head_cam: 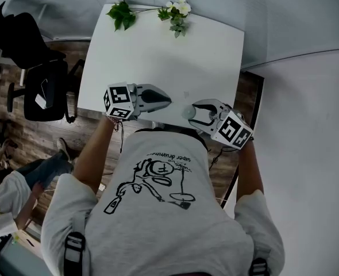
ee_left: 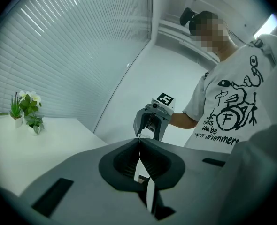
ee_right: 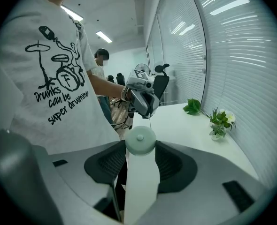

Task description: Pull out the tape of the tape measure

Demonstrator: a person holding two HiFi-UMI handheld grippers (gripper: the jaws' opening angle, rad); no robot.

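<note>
Both bare forearms reach forward from bent elbows and hold the tools nose to nose over the table's [head_cam: 158, 56] 6 o'clock edge, just in front of the person's printed T-shirt [head_cam: 158, 211]. The left gripper [head_cam: 168, 102] points toward 3 o'clock. Its smooth grey jaws are pressed together, and their ribbed dark pads pinch the tape [ee_left: 150, 196], a thin white strip that stands on edge in the left gripper view. The right gripper [head_cam: 193, 112] points toward 9 o'clock, tilted slightly up. Its jaws are clamped on the tape measure [head_cam: 187, 112], a small round pale-green case with a raised button at its centre, with the flat face turned to the right gripper's camera. A broad white band runs from under the case toward that camera. The tape's long axis runs from 9 to 3 o'clock across the short gap between the two noses, above the smooth white tabletop. At the table's 12 o'clock edge lie a leafy sprig [head_cam: 122, 14] and small white flowers [head_cam: 178, 10].
</note>
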